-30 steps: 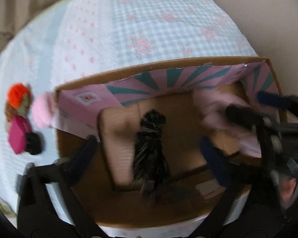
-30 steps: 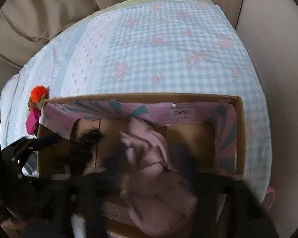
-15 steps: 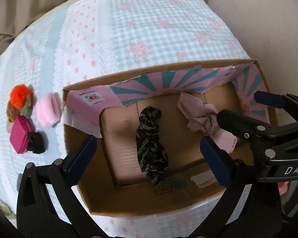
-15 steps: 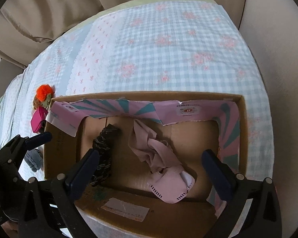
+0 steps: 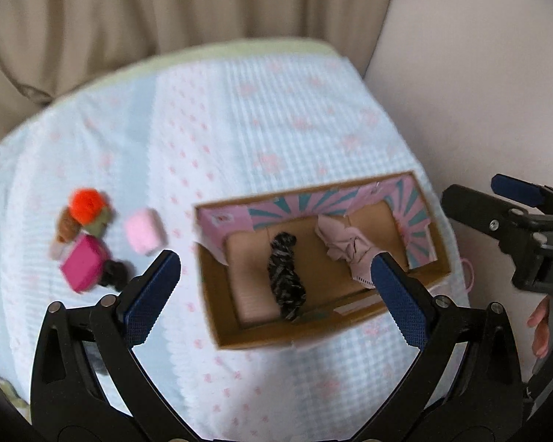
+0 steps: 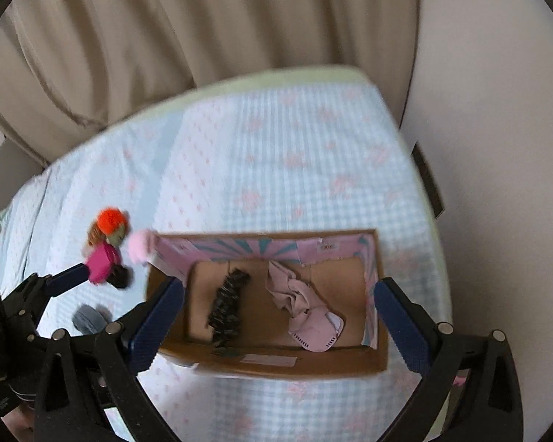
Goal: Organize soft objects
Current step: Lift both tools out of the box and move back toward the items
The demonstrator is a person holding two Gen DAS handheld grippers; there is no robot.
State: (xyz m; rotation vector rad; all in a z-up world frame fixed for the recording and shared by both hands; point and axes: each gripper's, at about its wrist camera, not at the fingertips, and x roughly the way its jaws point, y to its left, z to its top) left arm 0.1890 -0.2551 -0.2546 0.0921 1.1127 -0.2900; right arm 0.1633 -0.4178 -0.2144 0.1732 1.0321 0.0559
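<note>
Both sets of tongs hang wide and empty: left gripper (image 5: 274, 280), right gripper (image 6: 278, 300), whose jaws have just been opening. Below them the cardboard box (image 6: 276, 364) holds a dark scrunchie (image 6: 228, 300) and pink cloth (image 6: 298, 304). It sits on a pale blue gingham bedspread (image 5: 276, 118). Small plush toys (image 5: 88, 239) lie left. Beige curtains (image 6: 166, 25) behind, a plain wall (image 6: 497, 110) right.

Matt cardboard box (image 6: 276, 364) – soft cloth (image 6: 298, 296) inside – gingham fabric bedcover (image 6: 276, 154).
</note>
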